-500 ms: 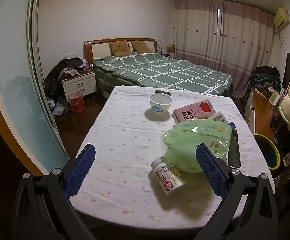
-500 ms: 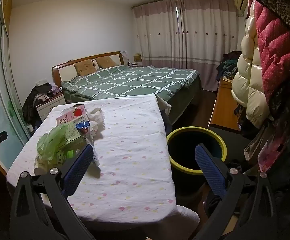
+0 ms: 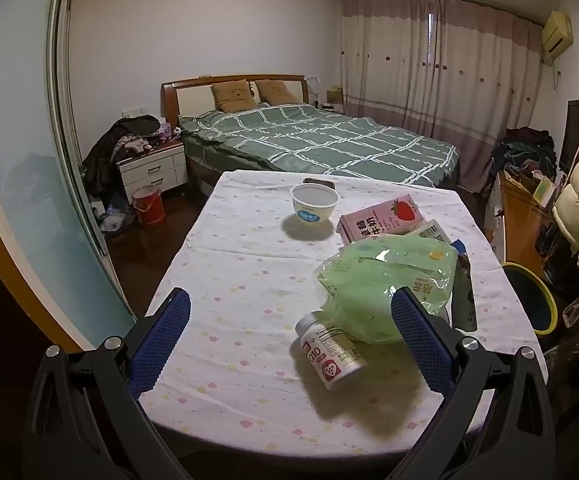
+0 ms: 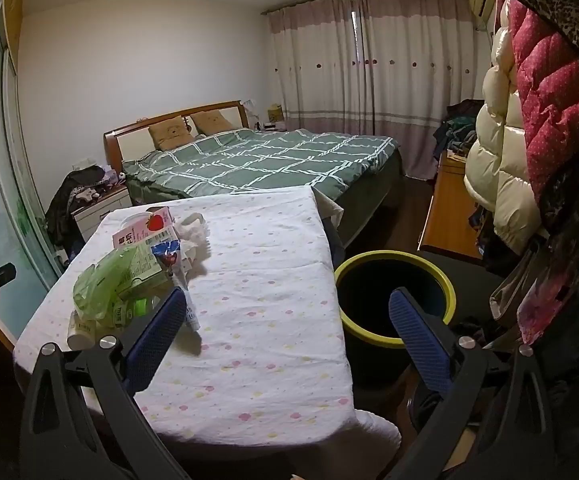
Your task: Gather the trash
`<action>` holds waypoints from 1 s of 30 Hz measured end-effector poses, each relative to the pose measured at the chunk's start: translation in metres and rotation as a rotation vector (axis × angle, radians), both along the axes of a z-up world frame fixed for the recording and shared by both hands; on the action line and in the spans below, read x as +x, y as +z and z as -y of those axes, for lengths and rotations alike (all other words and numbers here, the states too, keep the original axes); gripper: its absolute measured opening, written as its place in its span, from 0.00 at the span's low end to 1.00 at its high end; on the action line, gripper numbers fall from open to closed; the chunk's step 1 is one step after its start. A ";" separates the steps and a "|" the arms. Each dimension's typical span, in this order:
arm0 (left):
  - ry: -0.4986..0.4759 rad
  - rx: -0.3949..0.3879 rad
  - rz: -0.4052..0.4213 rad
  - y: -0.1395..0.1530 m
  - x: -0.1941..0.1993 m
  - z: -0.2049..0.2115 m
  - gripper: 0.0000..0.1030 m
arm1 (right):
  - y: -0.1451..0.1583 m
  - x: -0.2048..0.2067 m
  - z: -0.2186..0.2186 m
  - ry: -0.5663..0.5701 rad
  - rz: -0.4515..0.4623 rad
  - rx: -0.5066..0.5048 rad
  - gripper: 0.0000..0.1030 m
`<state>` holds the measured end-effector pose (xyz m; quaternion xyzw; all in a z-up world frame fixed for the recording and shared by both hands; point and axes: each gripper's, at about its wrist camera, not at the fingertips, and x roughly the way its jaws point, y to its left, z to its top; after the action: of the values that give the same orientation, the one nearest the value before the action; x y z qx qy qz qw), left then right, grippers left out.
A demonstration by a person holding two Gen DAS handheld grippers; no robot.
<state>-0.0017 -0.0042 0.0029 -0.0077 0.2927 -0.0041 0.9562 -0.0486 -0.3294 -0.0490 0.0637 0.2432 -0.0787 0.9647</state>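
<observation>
A white supplement bottle (image 3: 331, 354) lies on its side near the table's (image 3: 229, 280) front edge, its cap end touching a crumpled pale-green plastic bag (image 3: 385, 280). Behind the bag a pink strawberry milk carton (image 3: 377, 218) lies flat, with an empty white cup (image 3: 314, 203) upright just beside it. A dark wrapper (image 3: 465, 296) lies along the bag's right side. On the floor beside the table stands a dark trash bin (image 4: 395, 292) with a yellow-green rim, open.
</observation>
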 end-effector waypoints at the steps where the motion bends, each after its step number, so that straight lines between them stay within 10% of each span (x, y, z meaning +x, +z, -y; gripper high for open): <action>1: -0.001 0.001 0.000 0.000 0.000 0.001 0.96 | 0.001 0.000 0.001 -0.001 -0.001 0.003 0.94; 30: -0.024 0.003 -0.005 0.002 0.002 0.006 0.96 | -0.001 0.001 0.004 0.004 -0.007 0.017 0.94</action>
<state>0.0005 -0.0103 0.0049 -0.0027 0.2952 -0.0152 0.9553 -0.0476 -0.3333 -0.0495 0.0712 0.2475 -0.0751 0.9633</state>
